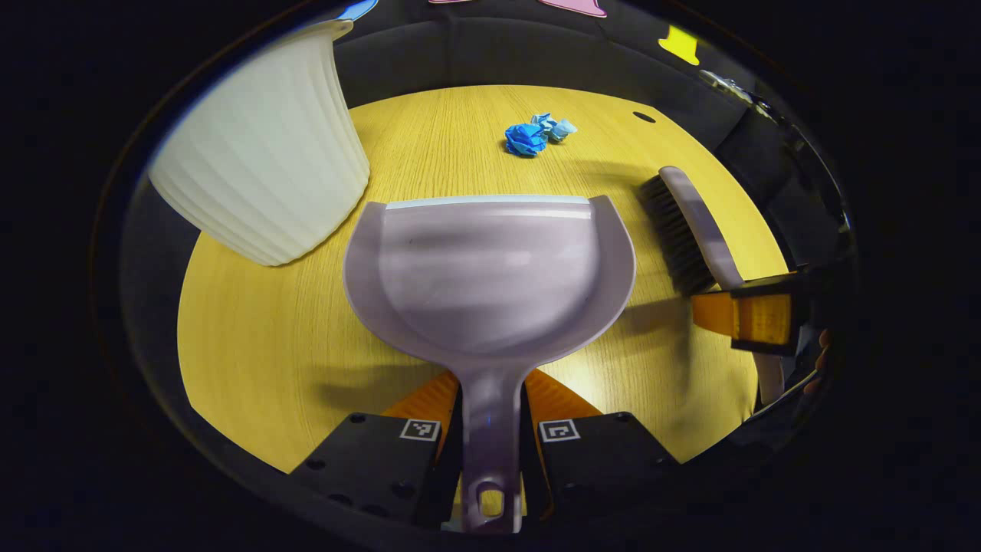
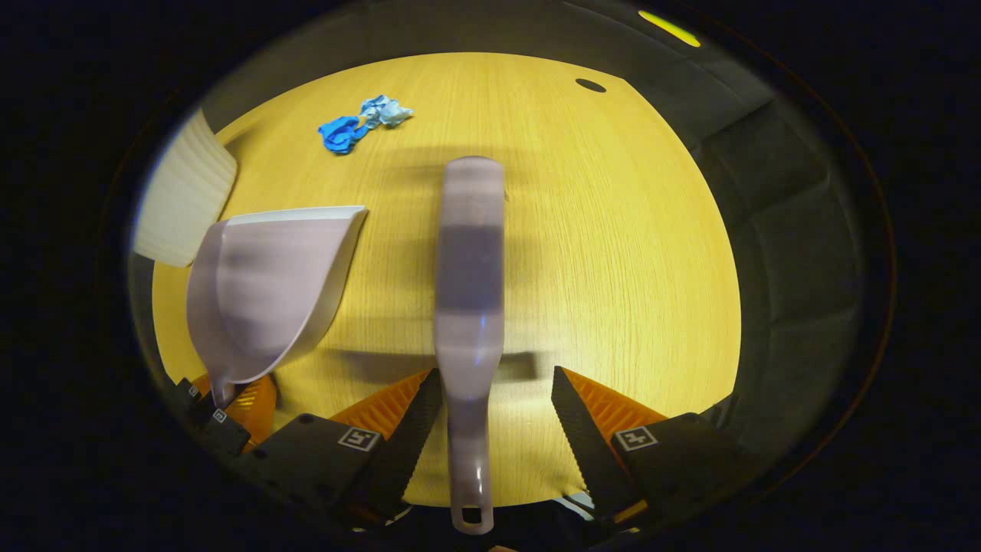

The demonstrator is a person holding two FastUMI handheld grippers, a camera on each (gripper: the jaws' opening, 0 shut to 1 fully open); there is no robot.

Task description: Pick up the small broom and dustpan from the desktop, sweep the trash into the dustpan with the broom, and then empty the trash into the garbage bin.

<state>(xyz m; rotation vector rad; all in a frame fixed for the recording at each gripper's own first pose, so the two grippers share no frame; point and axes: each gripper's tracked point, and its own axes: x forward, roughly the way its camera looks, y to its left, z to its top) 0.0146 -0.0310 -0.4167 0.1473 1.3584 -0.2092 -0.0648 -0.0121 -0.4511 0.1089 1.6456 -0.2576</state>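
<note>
White ribbed plastic bin [image 1: 260, 153] at far left on yellow wood desktop [image 1: 253, 337]. Lilac plastic dustpan [image 1: 490, 268] w/ handle clamped in left gripper [image 1: 490, 441]. 2 blue crumpled paper wads [image 1: 536, 134] beyond it. Lilac broom w/ dark bristles [image 2: 469, 253]: right gripper [image 2: 494, 414] jaws spread, left finger touching handle, right one apart.

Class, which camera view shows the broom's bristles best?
The left gripper view: the broom appears side-on, its dark bristles plain. The right gripper view looks down on the broom's back, so the bristles are hidden beneath it.
</note>
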